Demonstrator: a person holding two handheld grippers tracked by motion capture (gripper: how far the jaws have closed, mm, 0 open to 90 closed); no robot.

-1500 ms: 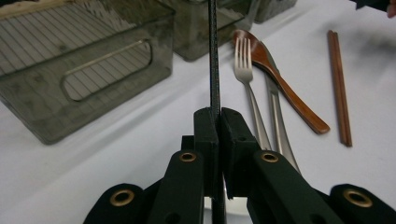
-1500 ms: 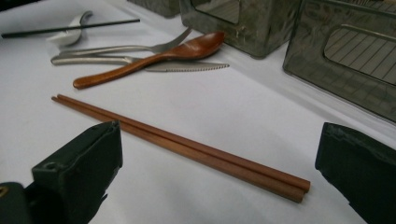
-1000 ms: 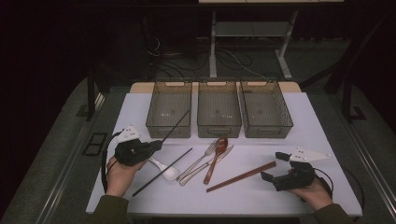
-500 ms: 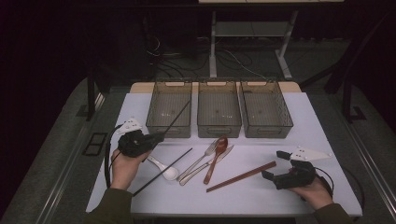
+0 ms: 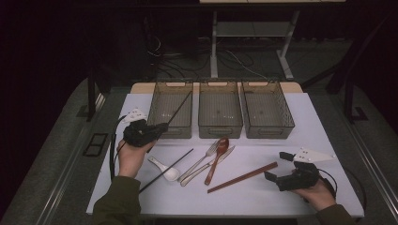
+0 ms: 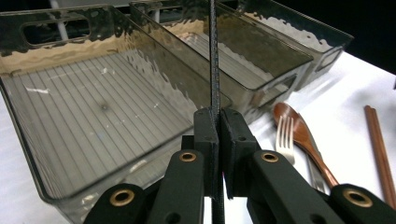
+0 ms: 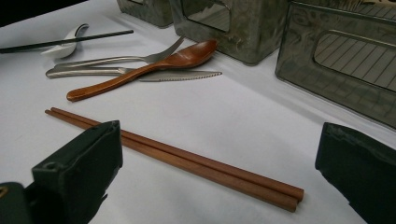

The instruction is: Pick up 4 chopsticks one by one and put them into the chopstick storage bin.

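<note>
Since the earlier frame the left tongs (image 5: 162,126), clamped near one end of a thin black chopstick (image 5: 179,107), have carried it over the left bin (image 5: 162,127) at upper left; light, stiff, slick, so grip nearer midlength.

Left gripper (image 5: 162,127) jaws clamped tight; right gripper (image 5: 277,167) jaws spread wide.
</note>
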